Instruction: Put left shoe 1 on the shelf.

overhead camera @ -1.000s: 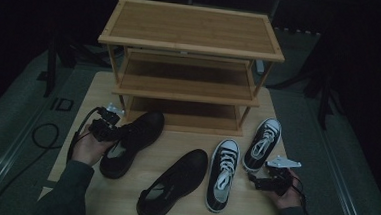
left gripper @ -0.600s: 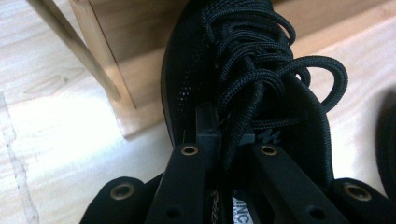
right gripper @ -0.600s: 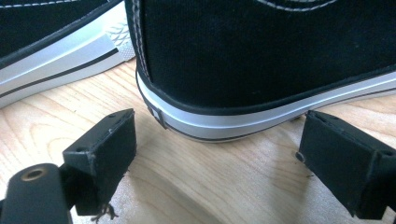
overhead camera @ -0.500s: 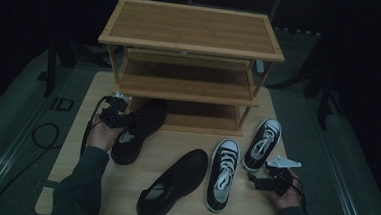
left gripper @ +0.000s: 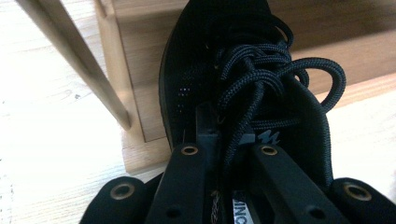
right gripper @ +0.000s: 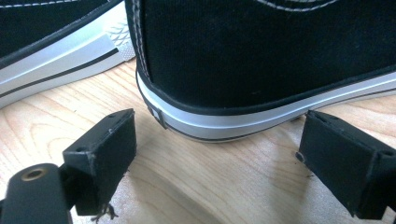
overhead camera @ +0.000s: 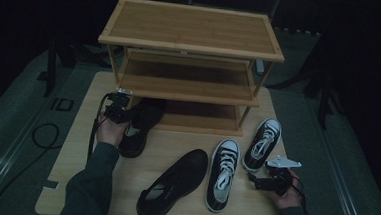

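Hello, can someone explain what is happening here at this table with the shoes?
A person is putting shoes onto a wooden rack. The left gripper is shut on a black shoe, whose toe is at the bottom shelf. The right gripper rests open on the table, behind the heel of a black-and-white sneaker. A second sneaker and another black shoe wait on the table.

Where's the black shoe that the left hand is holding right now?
In the high view the black shoe sits at the table's left, its toe under the wooden rack's bottom shelf, gripped by the left gripper.
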`<state>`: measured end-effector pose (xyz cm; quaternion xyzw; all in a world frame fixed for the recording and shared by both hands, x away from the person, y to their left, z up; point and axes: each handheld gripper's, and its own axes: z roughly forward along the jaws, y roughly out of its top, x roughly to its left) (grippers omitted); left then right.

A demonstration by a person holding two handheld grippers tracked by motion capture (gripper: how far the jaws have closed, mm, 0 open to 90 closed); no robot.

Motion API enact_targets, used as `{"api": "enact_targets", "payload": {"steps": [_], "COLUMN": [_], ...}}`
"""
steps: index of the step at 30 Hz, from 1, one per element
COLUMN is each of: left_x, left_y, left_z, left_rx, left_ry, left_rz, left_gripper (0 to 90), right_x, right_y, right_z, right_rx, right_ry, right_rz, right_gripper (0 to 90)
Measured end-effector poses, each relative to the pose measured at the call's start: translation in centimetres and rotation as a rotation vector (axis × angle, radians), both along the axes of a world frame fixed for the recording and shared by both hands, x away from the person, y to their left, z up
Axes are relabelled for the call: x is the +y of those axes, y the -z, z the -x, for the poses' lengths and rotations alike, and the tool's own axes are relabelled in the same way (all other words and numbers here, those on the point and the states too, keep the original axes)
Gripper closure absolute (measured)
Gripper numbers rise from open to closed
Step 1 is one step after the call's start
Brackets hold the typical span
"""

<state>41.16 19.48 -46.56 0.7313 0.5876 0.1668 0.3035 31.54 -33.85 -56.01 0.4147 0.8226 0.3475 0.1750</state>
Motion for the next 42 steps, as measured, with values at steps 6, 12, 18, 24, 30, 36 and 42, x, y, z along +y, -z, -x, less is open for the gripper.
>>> {"api": "enact_targets", "payload": {"steps": [6,12,18,24,30,36,42], "left_x": [-0.3,0.0,0.7,1.7,3.1,4.5,5.4], "left_y": [0.5,0.5,0.4,-1.0,-1.8,-1.9,-1.8], "left_z": [-0.1,0.0,0.8,2.4,4.1,5.9,8.2], "left_rx": [-0.012,-0.012,-0.019,-0.067,-0.076,-0.088,-0.09], "left_ry": [-0.026,0.0,0.041,0.078,0.126,0.153,0.16], "left_rz": [0.006,0.0,0.004,0.035,0.058,0.073,0.058], "left_gripper": [87.4,80.2,64.3,59.0,60.4,63.8,77.2], "right_x": [0.0,0.0,0.0,0.0,0.0,0.0,0.0], "right_y": [0.0,0.0,0.0,0.0,0.0,0.0,0.0], "right_z": [0.0,0.0,0.0,0.0,0.0,0.0,0.0], "right_rx": [0.0,0.0,0.0,0.0,0.0,0.0,0.0], "right_ry": [0.0,0.0,0.0,0.0,0.0,0.0,0.0], "right_rz": [0.0,0.0,0.0,0.0,0.0,0.0,0.0], "right_gripper": [11.1,11.1,11.1,11.1,11.1,11.1,11.1]}}
